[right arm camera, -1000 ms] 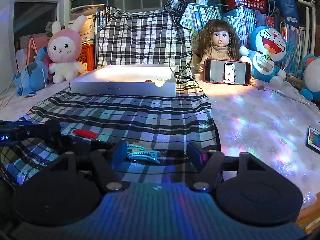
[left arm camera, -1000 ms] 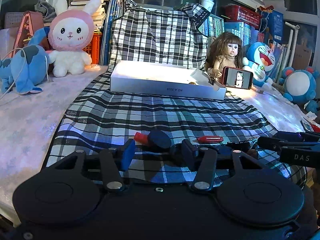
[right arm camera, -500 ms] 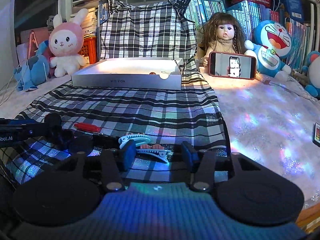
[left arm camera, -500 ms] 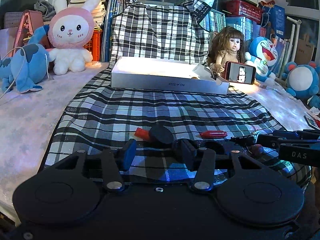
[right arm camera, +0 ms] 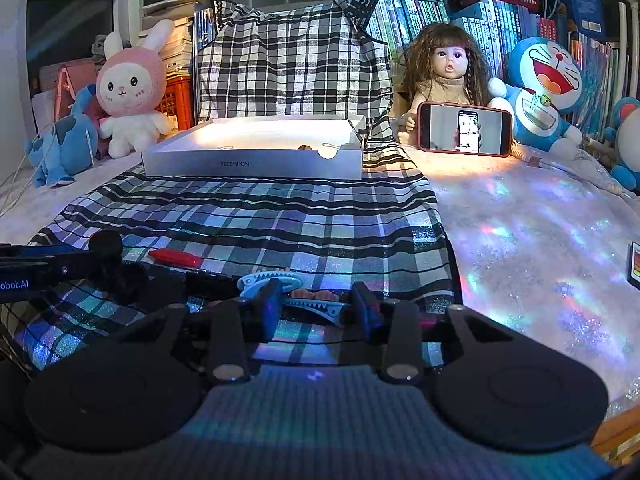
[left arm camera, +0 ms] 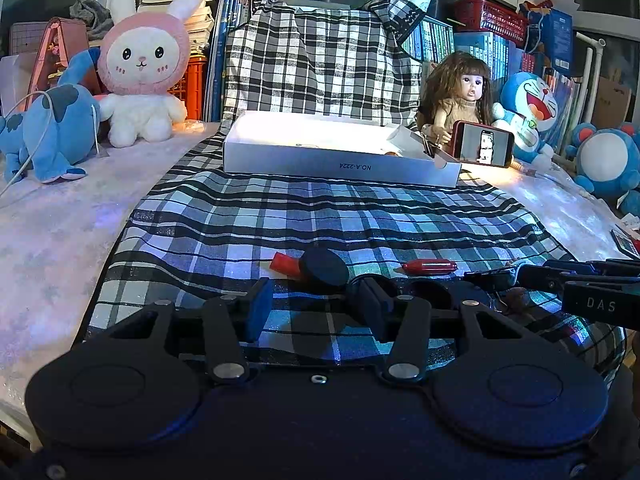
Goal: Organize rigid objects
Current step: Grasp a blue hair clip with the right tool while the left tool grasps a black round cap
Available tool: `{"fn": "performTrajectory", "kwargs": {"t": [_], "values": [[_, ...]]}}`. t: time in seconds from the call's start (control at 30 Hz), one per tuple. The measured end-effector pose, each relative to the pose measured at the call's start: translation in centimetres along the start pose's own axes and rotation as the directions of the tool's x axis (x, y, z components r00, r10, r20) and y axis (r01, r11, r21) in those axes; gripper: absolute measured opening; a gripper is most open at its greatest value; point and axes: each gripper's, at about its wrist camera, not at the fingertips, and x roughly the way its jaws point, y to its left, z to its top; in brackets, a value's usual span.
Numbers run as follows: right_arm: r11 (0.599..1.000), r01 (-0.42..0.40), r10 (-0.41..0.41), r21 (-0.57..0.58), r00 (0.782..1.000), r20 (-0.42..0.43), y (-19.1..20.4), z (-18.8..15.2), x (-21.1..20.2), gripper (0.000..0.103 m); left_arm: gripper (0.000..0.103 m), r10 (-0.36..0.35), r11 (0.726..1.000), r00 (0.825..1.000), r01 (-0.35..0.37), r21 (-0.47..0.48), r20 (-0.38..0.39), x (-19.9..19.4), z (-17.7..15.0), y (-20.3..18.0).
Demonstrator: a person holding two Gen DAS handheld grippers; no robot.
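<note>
Both tongs are hovering low over the near end of the plaid cloth (left arm camera: pixel 320 216) right now. On my right gripper (right arm camera: pixel 316 306) the jaws are closing in on a light blue toothed hair clip (right arm camera: pixel 280 284); the clip sits between the pads and looks about touched on both sides, though I can't swear it's properly pinched. My left gripper (left arm camera: pixel 312 308) is only partly apart with nothing in it, just bare cloth between the pads. Just past its tips lies a black round disc (left arm camera: pixel 323 266) with a small red cap-shaped piece (left arm camera: pixel 285 262) touching its left side, and a little to the right of those a red pen-like stick (left arm camera: pixel 429 267) lies flat. From the right wrist view that same stick (right arm camera: pixel 174 257) is off to the left of the clip, near the left tool's arm. Further back on the cloth sits the shallow white box (left arm camera: pixel 340 164), open on top and brightly lit, with a couple of small items inside that I can't make out. Behind it, a doll (right arm camera: pixel 444 80) props up a phone (right arm camera: pixel 464 129), a pink bunny plush (left arm camera: pixel 142 68) sits at back left and a blue cat plush (right arm camera: pixel 540 92) at back right.
</note>
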Motion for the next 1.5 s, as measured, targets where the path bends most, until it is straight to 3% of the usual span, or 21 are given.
{"fn": "performTrajectory", "kwargs": {"t": [0.57,0.8,1.03,1.5], "values": [[1.0,0.006,-0.006,-0.003,1.0,0.001,-0.1,-0.1,0.0,0.044,0.046,0.002,1.0,1.0,-0.002,0.002,-0.003,0.3,-0.3,-0.2],[1.0,0.026,-0.026,-0.001,1.0,0.017,-0.2,-0.1,-0.5,0.059,0.046,-0.006,1.0,1.0,0.006,-0.003,0.001,0.2,-0.1,-0.5],[0.999,0.04,-0.04,-0.004,0.999,0.023,-0.2,-0.1,-0.9,0.059,0.046,-0.019,0.999,1.0,0.019,0.033,0.022,-0.8,0.3,-1.3],[0.999,0.047,-0.047,0.011,0.999,0.021,0.2,-0.5,-0.5,0.063,0.046,-0.033,0.998,0.999,0.033,0.057,-0.013,-0.6,-0.6,-2.5]]}}
